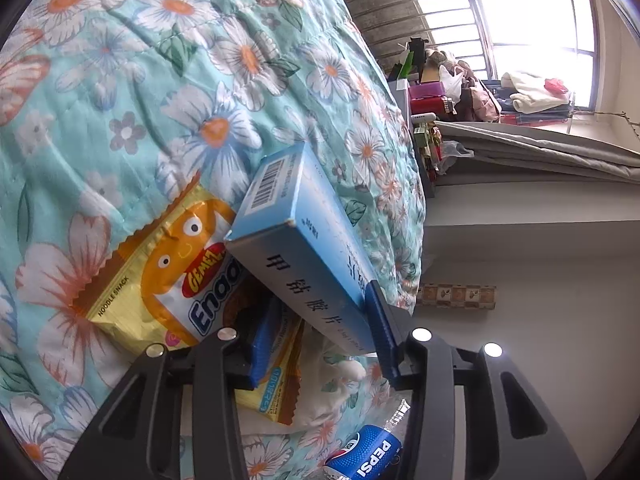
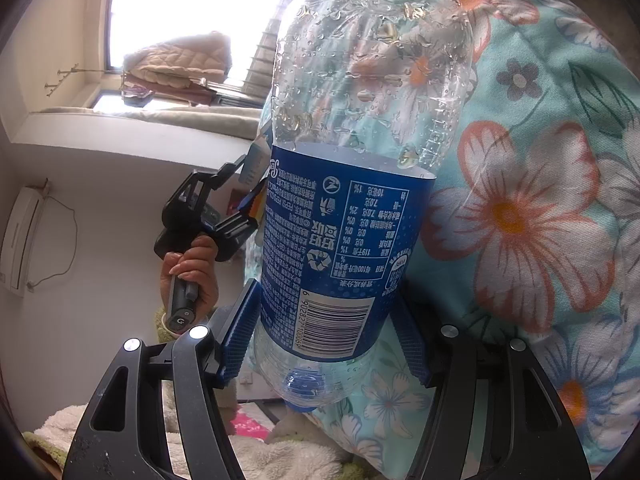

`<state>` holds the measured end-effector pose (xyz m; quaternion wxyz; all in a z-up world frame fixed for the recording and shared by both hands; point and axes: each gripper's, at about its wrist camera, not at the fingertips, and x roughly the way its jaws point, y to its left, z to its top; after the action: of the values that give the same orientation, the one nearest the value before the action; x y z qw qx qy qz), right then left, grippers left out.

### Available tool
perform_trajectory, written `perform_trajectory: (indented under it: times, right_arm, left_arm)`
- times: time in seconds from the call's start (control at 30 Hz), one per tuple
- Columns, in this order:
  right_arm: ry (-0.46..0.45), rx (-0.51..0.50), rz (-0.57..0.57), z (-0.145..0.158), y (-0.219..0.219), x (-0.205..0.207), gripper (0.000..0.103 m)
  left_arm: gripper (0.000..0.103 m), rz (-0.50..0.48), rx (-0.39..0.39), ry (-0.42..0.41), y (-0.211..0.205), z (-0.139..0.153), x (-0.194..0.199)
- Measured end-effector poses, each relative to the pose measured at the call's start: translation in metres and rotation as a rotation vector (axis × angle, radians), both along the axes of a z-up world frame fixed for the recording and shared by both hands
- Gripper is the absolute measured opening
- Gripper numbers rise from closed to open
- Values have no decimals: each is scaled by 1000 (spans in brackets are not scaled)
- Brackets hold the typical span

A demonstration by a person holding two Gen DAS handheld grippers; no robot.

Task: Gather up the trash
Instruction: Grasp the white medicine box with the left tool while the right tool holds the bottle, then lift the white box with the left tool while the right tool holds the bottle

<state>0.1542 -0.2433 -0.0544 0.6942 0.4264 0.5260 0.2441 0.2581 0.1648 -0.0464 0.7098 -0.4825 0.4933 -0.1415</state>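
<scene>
- On the bed, over the flowered quilt [image 1: 168,92], both my tongs are loaded with trash.
- Left tongs [image 1: 320,344]: the jaws are clamped on the blue medicine box [image 1: 296,248]. One blue pad presses its lower right edge; the other sits under its near end, partly hidden. The box points to 11 o'clock from the tongs, tilted off the quilt, so it looks lifted clear.
- Under the box, at 9 o'clock from it, lies the noodle snack packet [image 1: 160,276], flat on the quilt and not yet collected. A second wrapper [image 1: 276,392] lies just below the left pad.
- Right tongs [image 2: 324,344]: clamped on the Pepsi bottle [image 2: 348,216] at the label's lower end, cap toward the camera, base pointing to 12 o'clock. Gripping the labelled waist probably keeps the wet, empty plastic from slipping.
- From the right wrist view, a hand [image 2: 192,272] carries the left tool at 9 o'clock from the bottle, near it.
- Judgement: both tongs are full, so a drop-off comes before the packet.
</scene>
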Motion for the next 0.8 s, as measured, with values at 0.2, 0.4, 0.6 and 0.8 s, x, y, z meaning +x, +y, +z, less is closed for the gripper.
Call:
perform_trajectory:
  times: [0.2, 0.4, 0.6, 0.8]
  right_arm:
    - [0, 0, 1, 1, 0, 0, 60]
    - [0, -1, 1, 1, 0, 0, 60]
    - [1, -1, 1, 1, 0, 0, 60]
    - [-2, -23, 9, 2, 1, -1, 60]
  left_arm:
    - [38, 0, -1, -36, 2, 7, -3]
    - [35, -11, 39, -139, -1, 29, -9]
    - [32, -85, 127, -310, -16, 71, -22]
    - [32, -288, 229, -437, -36, 118, -57]
